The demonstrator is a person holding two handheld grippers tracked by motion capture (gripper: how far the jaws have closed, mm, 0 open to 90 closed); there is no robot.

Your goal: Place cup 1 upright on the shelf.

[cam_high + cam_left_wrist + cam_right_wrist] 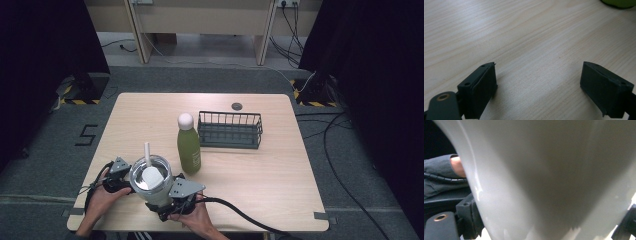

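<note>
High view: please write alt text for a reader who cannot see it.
A person's two hands hold grippers around a white tumbler with a straw at the near edge of a light wooden table; the right gripper grips its body, the left gripper sits beside it. Behind stand a green bottle and a dark wire basket.

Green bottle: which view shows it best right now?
The high view: the green bottle stands whole and upright beside the wire basket. The left gripper view catches just its green edge at the top right corner.
</note>
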